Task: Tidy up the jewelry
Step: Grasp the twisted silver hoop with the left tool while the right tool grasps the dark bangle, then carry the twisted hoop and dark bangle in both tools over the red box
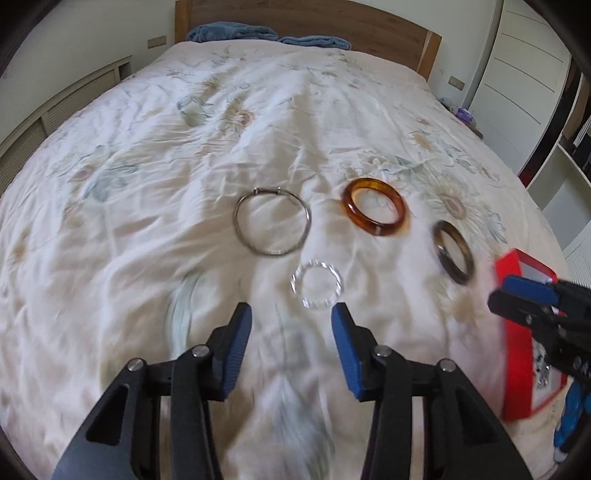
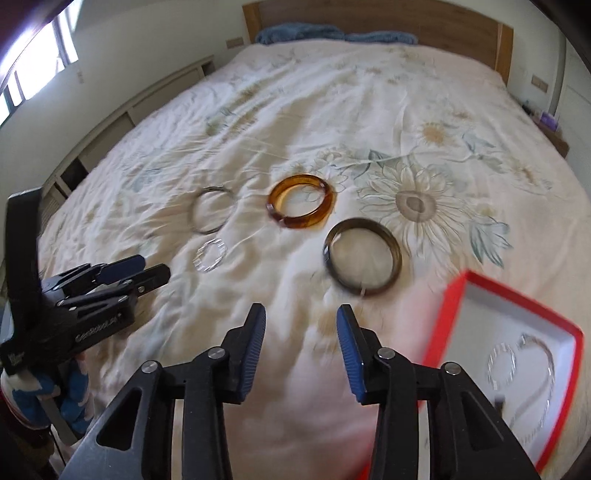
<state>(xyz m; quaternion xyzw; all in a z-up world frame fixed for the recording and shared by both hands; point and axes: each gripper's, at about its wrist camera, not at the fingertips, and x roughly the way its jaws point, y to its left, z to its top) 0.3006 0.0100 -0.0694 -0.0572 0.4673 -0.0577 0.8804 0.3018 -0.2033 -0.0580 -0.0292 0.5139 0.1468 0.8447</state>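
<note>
Several bangles lie on a floral bedspread: a silver one (image 1: pixel 272 221) (image 2: pixel 211 209), an amber one (image 1: pixel 375 212) (image 2: pixel 300 201), a dark brown one (image 1: pixel 453 252) (image 2: pixel 362 257) and a clear glass one (image 1: pixel 317 284) (image 2: pixel 209 255). My left gripper (image 1: pixel 291 314) (image 2: pixel 153 269) is open and empty, just short of the clear bangle. My right gripper (image 2: pixel 301 314) (image 1: pixel 508 291) is open and empty, near the dark bangle. A red box (image 2: pixel 447 314) (image 1: pixel 517 350) with a white lining sits at the right and holds a clear bangle (image 2: pixel 500 363) and a silver one (image 2: pixel 543 380).
The bed (image 1: pixel 184 147) fills both views, with a wooden headboard (image 1: pixel 332 22) and blue towels (image 1: pixel 232 33) at the far end. Low cabinets (image 2: pixel 129 110) run along the left wall. White wardrobe doors (image 1: pixel 524 74) stand at the right.
</note>
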